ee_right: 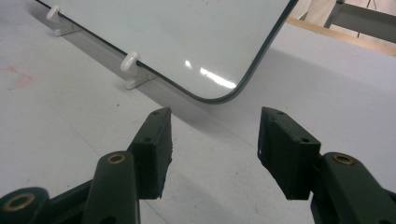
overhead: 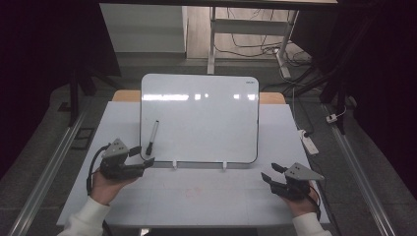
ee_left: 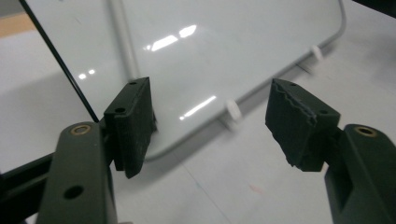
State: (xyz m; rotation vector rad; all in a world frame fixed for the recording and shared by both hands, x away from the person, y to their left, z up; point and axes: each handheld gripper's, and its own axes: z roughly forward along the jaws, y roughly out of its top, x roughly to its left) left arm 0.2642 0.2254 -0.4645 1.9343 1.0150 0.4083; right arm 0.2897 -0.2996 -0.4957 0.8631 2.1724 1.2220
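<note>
My left hand-held gripper sits at the near left corner of the whiteboard, jaws wide with nothing between them. The marker lies on the whiteboard just beyond that corner, slanted, its dark cap end nearest my fingertips. My right hand-held gripper hovers off the whiteboard's near right corner, jaws also spread and empty, above the white surface.

I judge the marker to be what I am working with, and it rests free of me. To take it well, I should come in over the whiteboard's lower edge with the jaws across the barrel, not along it, and close on the middle so it does not swivel. The whiteboard leans on two small white clips, so pressing down hard could shift it.

In the left gripper view the marker shows as a pale bar, its tip hidden behind my left jaw. Whether the cap is on I cannot tell.
</note>
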